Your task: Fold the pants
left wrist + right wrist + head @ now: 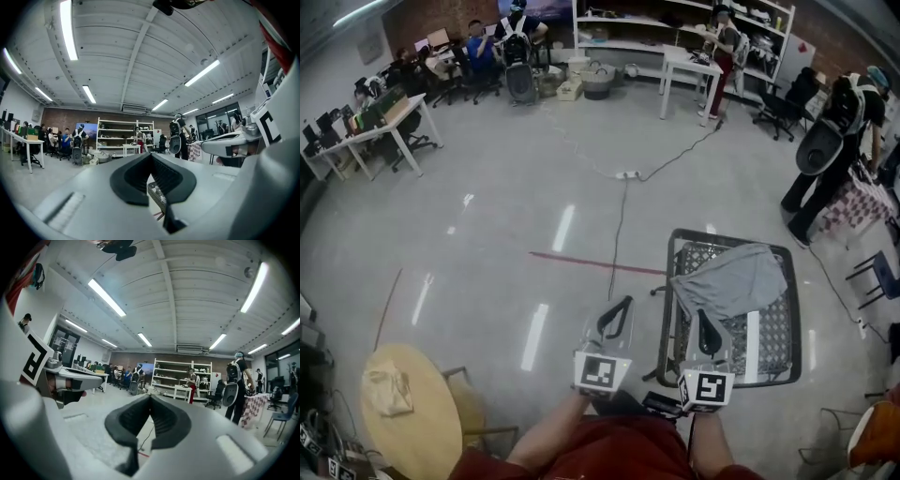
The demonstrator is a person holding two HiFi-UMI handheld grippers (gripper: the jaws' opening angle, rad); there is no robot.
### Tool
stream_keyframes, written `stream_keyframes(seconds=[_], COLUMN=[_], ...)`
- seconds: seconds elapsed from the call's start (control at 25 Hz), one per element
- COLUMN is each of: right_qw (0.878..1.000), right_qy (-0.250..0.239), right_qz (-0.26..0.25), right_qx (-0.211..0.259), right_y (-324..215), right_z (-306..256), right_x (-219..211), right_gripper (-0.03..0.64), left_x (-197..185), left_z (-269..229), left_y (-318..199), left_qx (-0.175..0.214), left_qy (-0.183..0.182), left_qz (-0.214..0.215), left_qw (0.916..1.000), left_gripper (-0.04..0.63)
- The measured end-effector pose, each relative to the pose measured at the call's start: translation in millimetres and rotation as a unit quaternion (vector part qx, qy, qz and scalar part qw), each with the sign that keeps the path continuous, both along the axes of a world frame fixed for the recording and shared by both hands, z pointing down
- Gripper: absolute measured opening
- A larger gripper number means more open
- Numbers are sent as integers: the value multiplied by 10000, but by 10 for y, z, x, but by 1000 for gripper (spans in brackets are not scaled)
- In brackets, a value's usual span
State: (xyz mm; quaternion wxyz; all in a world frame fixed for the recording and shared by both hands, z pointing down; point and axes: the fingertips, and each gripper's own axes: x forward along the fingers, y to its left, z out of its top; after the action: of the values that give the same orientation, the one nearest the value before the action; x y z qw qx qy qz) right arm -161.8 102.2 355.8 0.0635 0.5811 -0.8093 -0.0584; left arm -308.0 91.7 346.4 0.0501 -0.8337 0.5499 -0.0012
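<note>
Pants (pixel 731 281): grey, crumpled in a loose heap, unfolded, on a black-framed wire-mesh rack (pixel 773 361). They cover the rack's far half, from its left edge almost to the right edge; a bit sags over the left edge. The near half of the mesh is bare except for a white strip (pixel 753 347) running near-to-far.

Surface & room: rack stands on a glossy grey floor (pixel 487 244) w/ ceiling-light reflections, in a big open workshop w/ a brick back wall. White shelving (pixel 628 28) runs along the far side.

Left gripper (pixel 623 307): jaws together, nothing btw them, over bare floor just left of the rack. Right gripper (pixel 704 319): jaws together too, empty, over the rack's near-left corner, close to the pants' near edge; can't tell if it touches.

Around:
- red line (pixel 591 262) on the floor, a cable (pixel 619 225) crossing it up to a power strip (pixel 627 174)
- round wooden table (pixel 431 431) near-left w/ a crumpled tan item (pixel 389 389)
- desks w/ seated people far left (pixel 375 122), white table (pixel 689 66) far centre
- person w/ a backpack (pixel 834 141) standing right of the rack, by a checkered cloth (pixel 853 202).
</note>
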Motion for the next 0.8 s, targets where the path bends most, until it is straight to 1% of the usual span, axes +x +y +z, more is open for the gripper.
stream_keyframes(seconds=[0.2, 0.32, 0.4, 0.56, 0.68, 0.8], right_qw=[9993, 9975, 9956, 9890, 9812, 9753], right_qy=[-189, -255, -273, -376, -406, -353], right_qz=[306, 621, 878, 1421, 1879, 2178], right_qx=[-140, -213, -170, -136, -147, -134], right_y=[-513, -820, -1015, -1322, -1440, -1537], right_z=[87, 139, 131, 80, 63, 0], right_x=[27, 69, 166, 451, 580, 711], right_gripper=[2, 2, 2, 2, 2, 2], left_x=[65, 116, 207, 485, 633, 808], left_z=[-5, 22, 33, -80, -141, -223], left_y=[-587, -935, -1186, -1638, -1898, -2090], left_qx=[-51, -27, -13, 142, 206, 273], left_qy=[-130, -247, -303, -404, -444, -396], left_qz=[372, 726, 980, 1470, 1885, 2222], left_qw=[9992, 9970, 9947, 9882, 9809, 9738], left_gripper=[5, 5, 5, 5, 5, 5])
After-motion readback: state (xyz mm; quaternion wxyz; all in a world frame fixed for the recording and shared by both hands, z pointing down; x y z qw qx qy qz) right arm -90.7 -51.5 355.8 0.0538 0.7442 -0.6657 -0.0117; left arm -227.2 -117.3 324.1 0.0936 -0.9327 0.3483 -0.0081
